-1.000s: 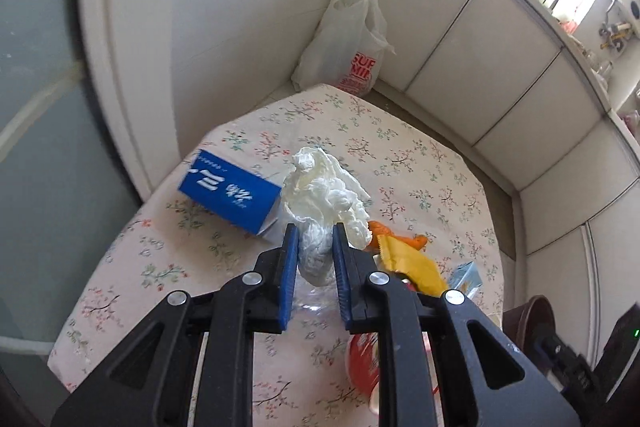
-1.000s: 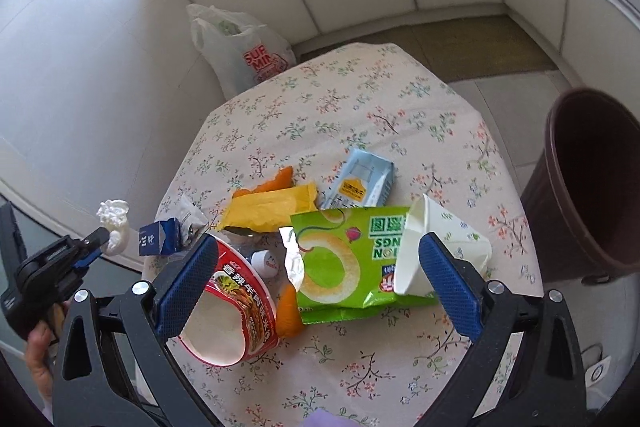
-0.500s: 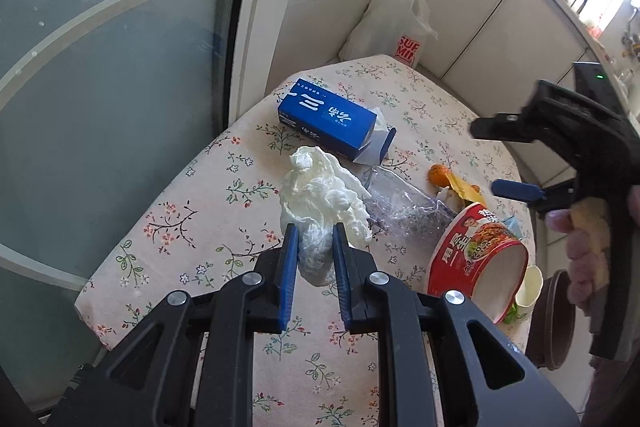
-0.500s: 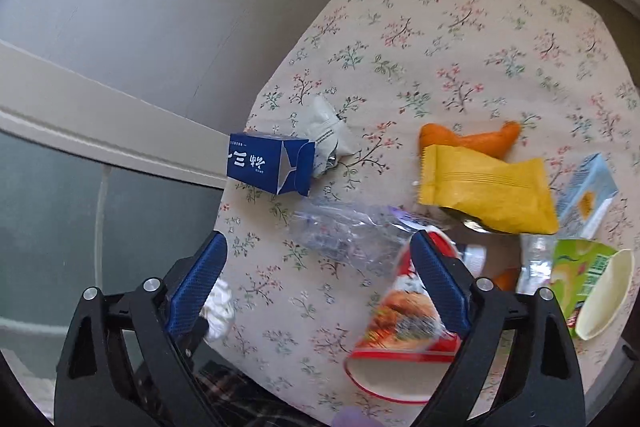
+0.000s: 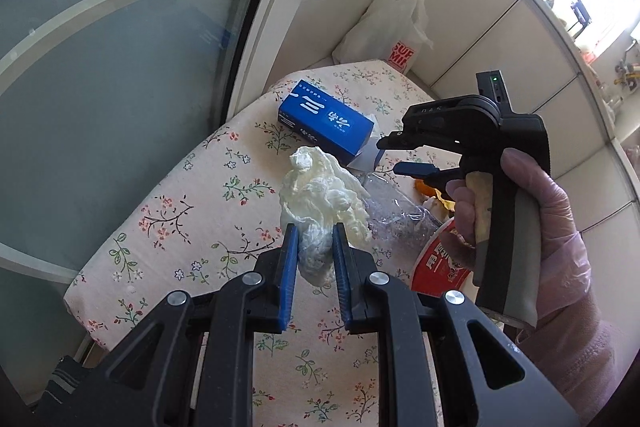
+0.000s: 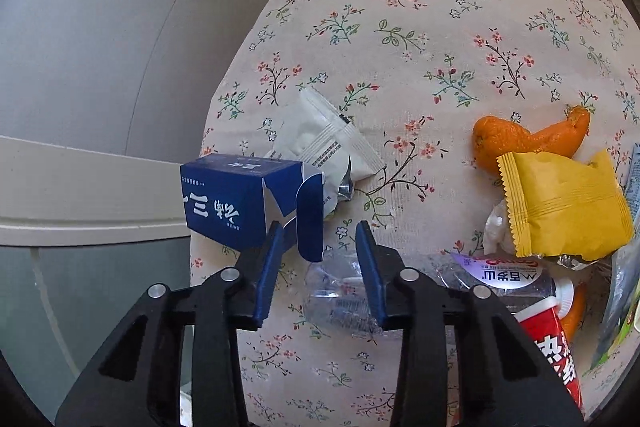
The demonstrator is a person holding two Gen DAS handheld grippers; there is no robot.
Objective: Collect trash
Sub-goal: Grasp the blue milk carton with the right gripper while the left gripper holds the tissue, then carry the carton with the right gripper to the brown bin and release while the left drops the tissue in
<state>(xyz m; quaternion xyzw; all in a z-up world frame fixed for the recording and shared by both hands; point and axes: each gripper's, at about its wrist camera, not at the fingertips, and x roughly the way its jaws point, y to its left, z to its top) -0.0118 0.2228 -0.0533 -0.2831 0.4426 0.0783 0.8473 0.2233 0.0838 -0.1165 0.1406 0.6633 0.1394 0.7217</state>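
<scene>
My left gripper (image 5: 315, 247) is shut on a crumpled white tissue (image 5: 320, 191) and holds it above the floral table (image 5: 192, 211). My right gripper (image 6: 320, 243) is open, its fingers on either side of the open flap of a blue carton (image 6: 236, 201), just above a clear crushed plastic bottle (image 6: 344, 301). The right gripper (image 5: 404, 155) also shows in the left wrist view, over the blue carton (image 5: 324, 123).
A white sachet (image 6: 324, 143), orange peel (image 6: 524, 139), a yellow wrapper (image 6: 564, 203) and a red noodle cup (image 6: 556, 347) lie on the table. A white plastic bag (image 5: 392, 31) stands by the wall behind it. A glass door (image 5: 100, 67) is at the left.
The left gripper has drawn back with the tissue. The right gripper has dropped towards the blue carton and narrowed its opening around the carton's flap.
</scene>
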